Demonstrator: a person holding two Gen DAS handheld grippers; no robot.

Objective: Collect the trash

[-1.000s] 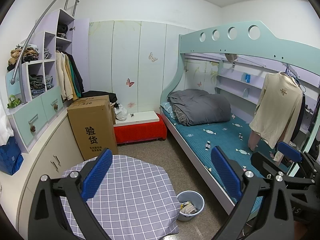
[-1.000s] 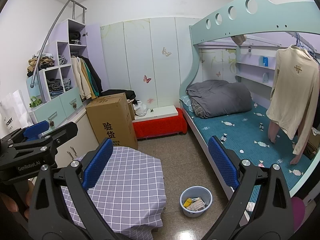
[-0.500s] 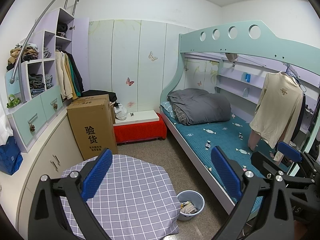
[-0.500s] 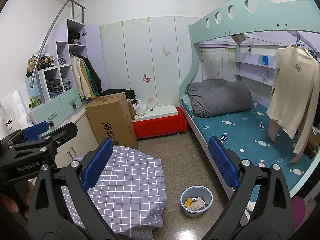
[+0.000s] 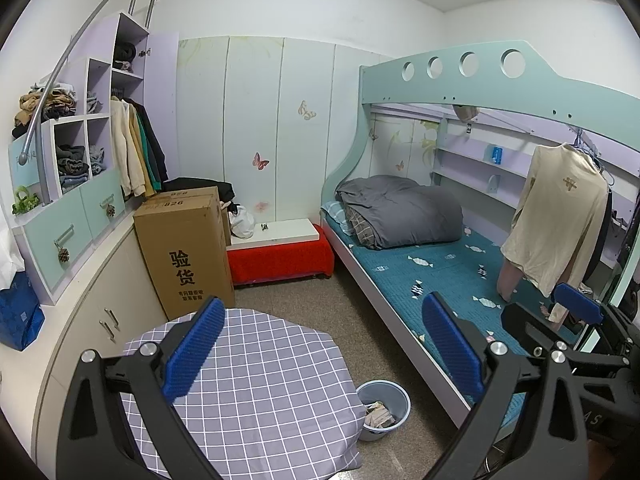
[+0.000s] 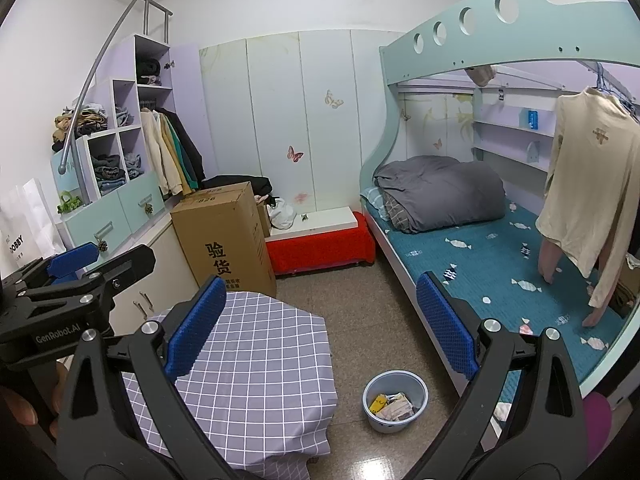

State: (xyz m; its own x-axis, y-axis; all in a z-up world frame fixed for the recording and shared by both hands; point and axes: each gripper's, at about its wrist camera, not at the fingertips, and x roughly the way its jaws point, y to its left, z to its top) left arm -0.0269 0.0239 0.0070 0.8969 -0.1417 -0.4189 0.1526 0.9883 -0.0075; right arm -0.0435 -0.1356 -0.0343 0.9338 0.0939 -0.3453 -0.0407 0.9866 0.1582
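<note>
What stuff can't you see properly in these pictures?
- Trash in the bin: right wrist view shows paper and a yellow scrap, too small to identify.
- Same bin, left wrist view: the checked cloth covers its near side.
- Floor under the cloth: hidden in both views.

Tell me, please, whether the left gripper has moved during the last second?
No. In its own view, the left gripper frames the cardboard box and bin just as before.

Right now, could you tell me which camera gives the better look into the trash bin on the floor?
The right wrist view: the trash bin stands unobstructed, its papers visible. In the left wrist view, the checked tablecloth hides part of it.
</note>
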